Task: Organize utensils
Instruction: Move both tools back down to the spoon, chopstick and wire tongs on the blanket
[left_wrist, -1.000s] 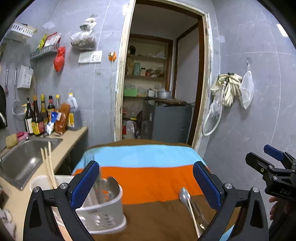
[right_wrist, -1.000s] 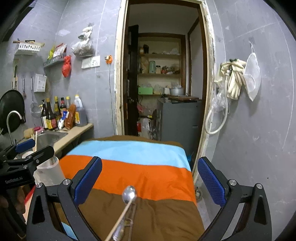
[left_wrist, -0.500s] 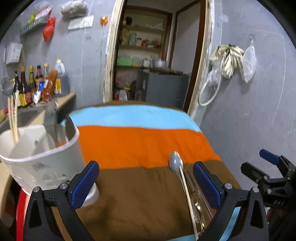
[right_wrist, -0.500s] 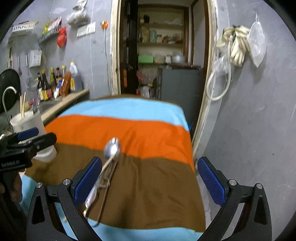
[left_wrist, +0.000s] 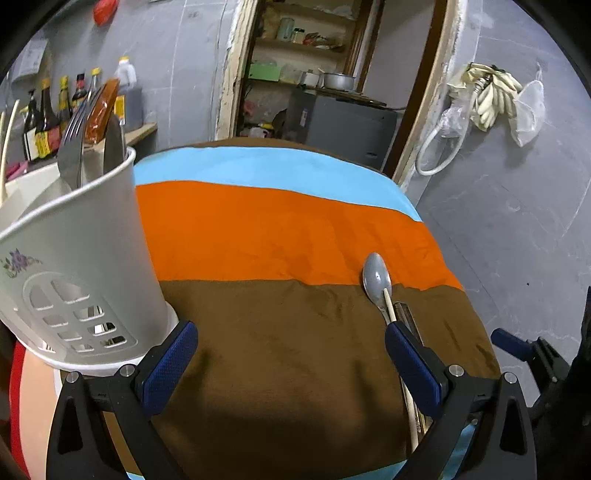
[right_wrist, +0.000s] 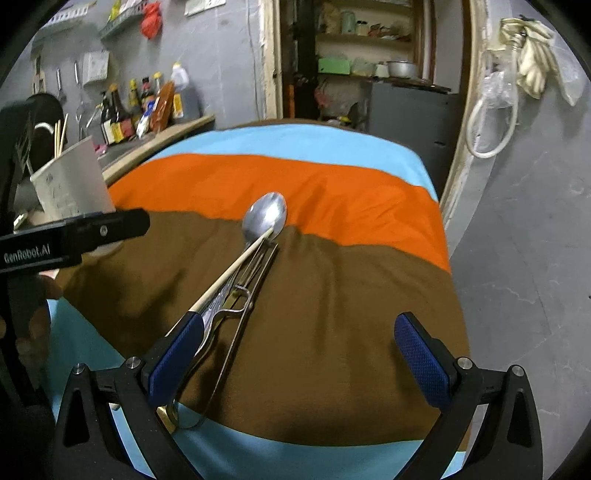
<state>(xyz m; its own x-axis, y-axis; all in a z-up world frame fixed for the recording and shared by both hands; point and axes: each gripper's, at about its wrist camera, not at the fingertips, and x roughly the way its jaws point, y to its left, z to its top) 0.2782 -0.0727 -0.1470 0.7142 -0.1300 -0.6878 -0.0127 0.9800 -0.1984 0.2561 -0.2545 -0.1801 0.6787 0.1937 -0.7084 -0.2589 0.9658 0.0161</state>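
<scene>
A striped cloth of light blue, orange and brown bands (left_wrist: 280, 229) is spread over a raised surface, and everything else is placed here relative to it. On its brown band, toward the right edge, a small pile of utensils is seen: a shiny metal spoon (right_wrist: 265, 218) with its bowl at the seam between orange and brown, a pale wooden chopstick (right_wrist: 229, 273) laid across the spoon's bowl, and thin wire-framed metal utensils (right_wrist: 243, 291) beneath them. At the cloth's left edge a white plastic utensil holder with cut-out slots (left_wrist: 77, 266) is stood upright, with a metal fork (left_wrist: 72, 144) inside it. The left gripper (left_wrist: 291, 363) is held spread wide above the brown band, nothing between its blue pads. The right gripper (right_wrist: 299, 354) is likewise held wide apart and empty, its left pad just beside the utensil handles. Beyond the cloth, grey tiled walls (left_wrist: 517, 206) and an open doorway with cluttered shelves (right_wrist: 369, 48) are seen; to its left, a counter with sauce bottles (right_wrist: 140, 107).
</scene>
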